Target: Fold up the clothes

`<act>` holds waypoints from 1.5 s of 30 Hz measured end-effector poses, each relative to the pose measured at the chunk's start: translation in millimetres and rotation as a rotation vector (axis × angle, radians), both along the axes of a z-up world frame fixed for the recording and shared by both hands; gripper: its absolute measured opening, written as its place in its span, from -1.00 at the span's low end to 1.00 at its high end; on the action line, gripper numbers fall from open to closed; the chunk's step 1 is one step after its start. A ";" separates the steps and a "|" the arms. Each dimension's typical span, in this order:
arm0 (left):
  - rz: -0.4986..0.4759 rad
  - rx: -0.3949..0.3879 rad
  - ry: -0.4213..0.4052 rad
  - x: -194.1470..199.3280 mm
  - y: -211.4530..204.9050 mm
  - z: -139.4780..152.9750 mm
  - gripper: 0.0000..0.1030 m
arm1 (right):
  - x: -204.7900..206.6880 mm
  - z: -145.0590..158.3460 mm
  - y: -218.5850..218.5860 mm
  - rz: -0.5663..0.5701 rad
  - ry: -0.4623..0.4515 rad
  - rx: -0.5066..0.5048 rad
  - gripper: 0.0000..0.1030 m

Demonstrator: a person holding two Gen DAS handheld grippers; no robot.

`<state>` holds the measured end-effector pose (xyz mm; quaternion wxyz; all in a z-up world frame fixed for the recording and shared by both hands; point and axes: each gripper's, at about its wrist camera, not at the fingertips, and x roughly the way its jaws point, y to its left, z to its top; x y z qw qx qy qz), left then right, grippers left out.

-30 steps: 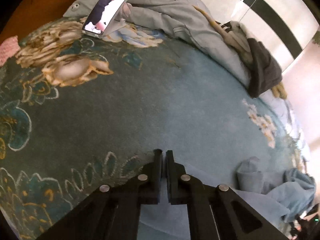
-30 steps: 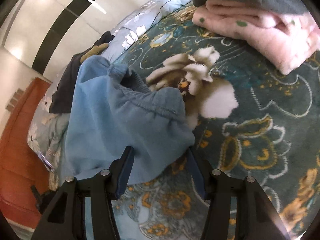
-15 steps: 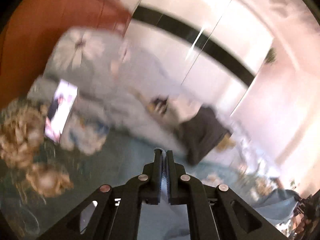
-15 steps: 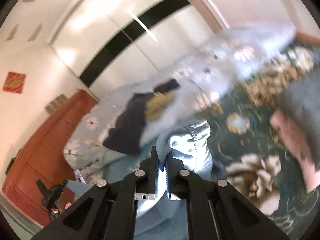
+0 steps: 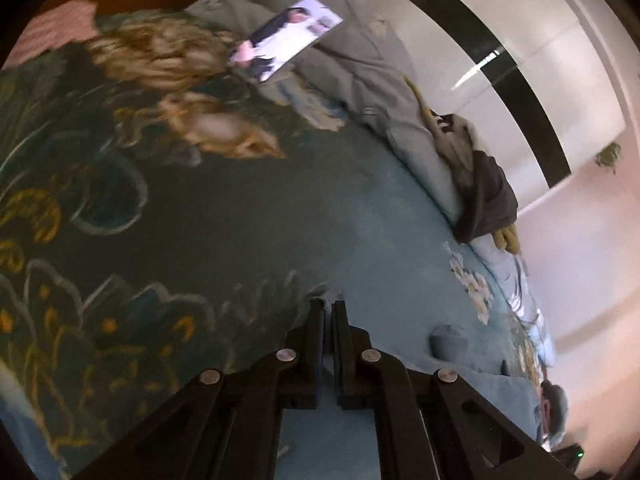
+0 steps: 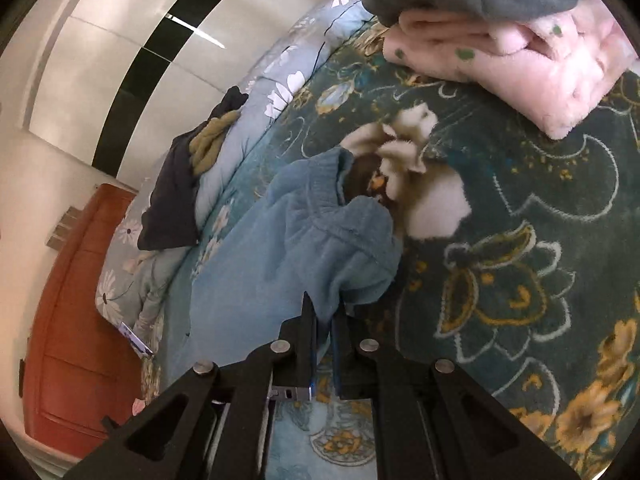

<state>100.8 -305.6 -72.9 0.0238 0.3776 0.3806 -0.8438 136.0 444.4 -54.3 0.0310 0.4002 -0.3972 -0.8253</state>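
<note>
The blue garment (image 6: pixel 256 280) lies rumpled along the bed's light-blue edge, its ribbed hem bunched beside the dark floral blanket (image 6: pixel 520 240). It could slip free, I'd say: each grip looks thin. The left gripper (image 5: pixel 328 308) is clenched on a sliver of blue cloth; the right gripper (image 6: pixel 325 312) is clamped on the hem.

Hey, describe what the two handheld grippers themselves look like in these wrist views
Both the left gripper and right gripper are matte black, each with two flat parallel fingers on angular linkage arms joined by round silver pivot bolts. Triangular cut-outs pierce the outer arms. The right one shows blue edging along its fingers. No cables, sleeves or markings are visible.
</note>
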 end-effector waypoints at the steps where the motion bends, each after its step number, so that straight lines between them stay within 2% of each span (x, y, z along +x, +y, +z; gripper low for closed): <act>1: 0.011 0.016 -0.001 4.3 -3.6 -0.2 -0.88 | 0.0 2.0 -0.2 0.003 0.001 0.014 -0.89; 5: 0.075 0.014 -0.034 27.2 -11.3 -0.2 -0.88 | -1.2 1.3 -2.2 0.007 -0.010 0.040 -0.89; 7: 0.081 0.102 -0.052 38.3 -12.3 -8.0 -0.84 | 0.1 -2.7 -1.7 0.004 -0.024 0.039 -0.89; 8: 0.083 0.142 -0.061 43.1 -12.4 -11.6 -0.76 | 0.9 -4.7 -1.7 0.003 -0.030 0.039 -0.89; 9: 0.078 0.148 -0.075 39.0 -8.6 -11.5 -0.71 | 1.5 -6.3 -2.1 0.003 -0.035 0.038 -0.89; 11: 0.068 0.161 -0.104 30.8 -0.9 -11.3 -0.39 | 1.5 -7.5 -4.5 0.007 -0.041 0.038 -0.89; 14: 0.053 0.180 -0.148 18.6 10.6 -10.9 -0.14 | 0.3 -6.2 -5.8 0.013 -0.047 0.044 -0.89; 18: 0.034 0.203 -0.207 2.1 26.0 -10.3 -0.08 | 1.2 -0.3 -7.1 0.015 -0.029 0.050 -0.88; 23: 0.058 0.125 -0.316 -12.1 41.6 -7.8 -0.10 | 4.5 3.0 -7.6 0.024 -0.020 0.053 -0.87; 25: 0.078 0.131 -0.307 -5.6 41.7 -6.9 -0.18 | 6.6 2.7 -7.6 0.028 -0.020 0.053 -0.87; 26: 0.090 0.141 -0.300 -0.4 40.9 -6.9 -0.35 | 8.0 2.2 -7.5 0.030 -0.022 0.053 -0.87; 27: 0.099 0.149 -0.299 6.9 39.3 -7.3 -0.43 | 9.8 1.2 -7.0 0.030 -0.025 0.052 -0.87; 30: 0.123 0.163 -0.303 34.1 28.7 -10.2 -0.46 | 14.8 -2.0 -5.9 0.030 -0.036 0.050 -0.87; 33: 0.130 0.218 -0.258 49.6 17.7 -7.1 -0.46 | 17.0 -6.3 -5.9 0.034 -0.047 0.045 -0.87; 36: 0.105 0.255 -0.195 50.8 21.4 -1.7 -0.32 | 16.8 -8.6 -8.7 0.042 -0.047 0.037 -0.87; 38: 0.094 0.251 -0.183 47.2 24.5 0.2 -0.06 | 17.0 -9.1 -11.4 0.048 -0.041 0.029 -0.87; 41: 0.059 0.251 -0.171 39.7 33.3 -0.3 0.05 | 19.7 -9.3 -12.9 0.048 -0.029 0.022 -0.87; 45: 0.091 0.243 -0.197 26.8 34.6 -10.2 0.05 | 21.5 -14.6 -8.4 0.025 -0.005 -0.030 -0.87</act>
